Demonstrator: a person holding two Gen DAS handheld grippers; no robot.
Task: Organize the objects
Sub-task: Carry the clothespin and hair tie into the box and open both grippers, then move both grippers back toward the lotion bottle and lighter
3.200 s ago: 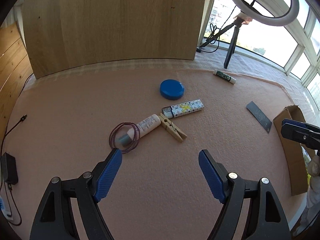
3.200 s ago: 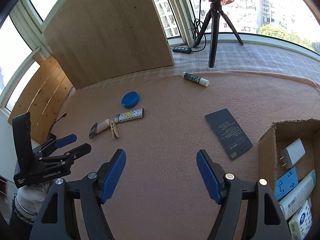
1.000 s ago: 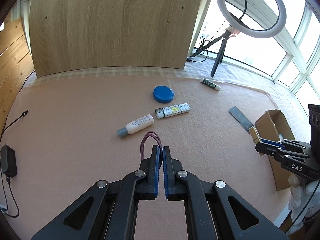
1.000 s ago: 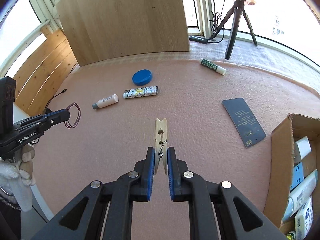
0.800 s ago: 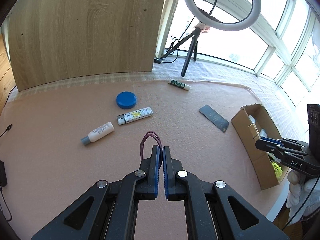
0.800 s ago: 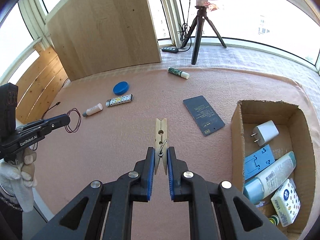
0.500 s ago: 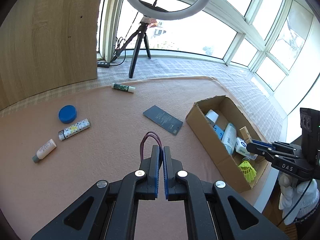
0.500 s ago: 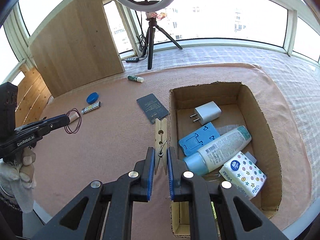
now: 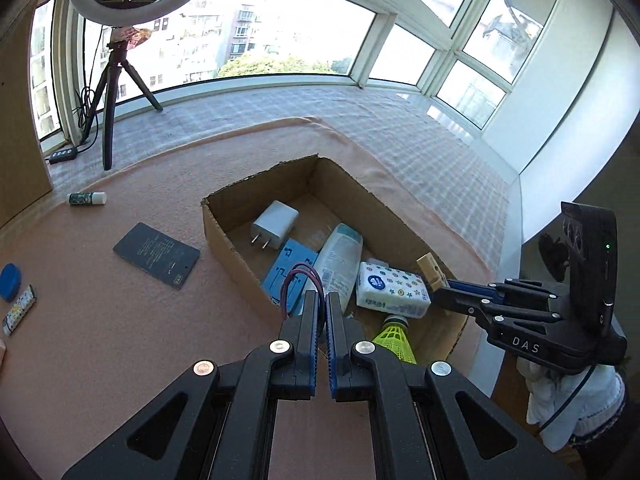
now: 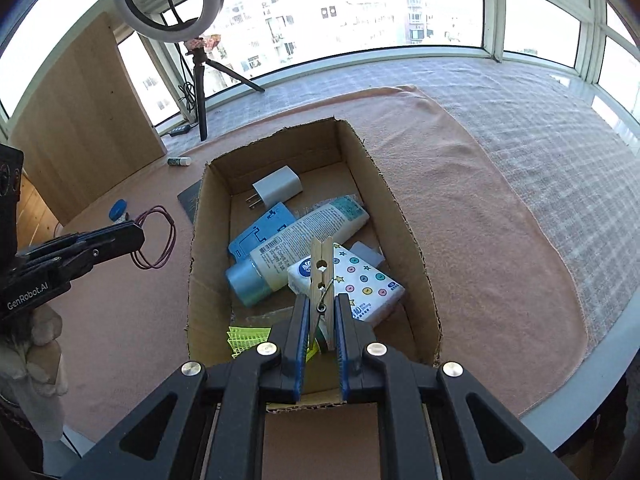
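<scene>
Left wrist: our left gripper (image 9: 322,312) is clenched on the hair tie (image 9: 299,276), held over the cardboard box (image 9: 236,236) edge, prob. for a drop-in.

Right wrist: our right gripper (image 10: 322,320) pinches the clothespin (image 10: 321,276) upright, right above box contents, ready to release.

"DAS" is printed on the right gripper (image 9: 442,298); "GenRobot.AI" on the left gripper (image 10: 138,236).

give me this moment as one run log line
left gripper: shut on hair tie | right gripper: shut on clothespin | both at cardboard box | next: likely release
</scene>
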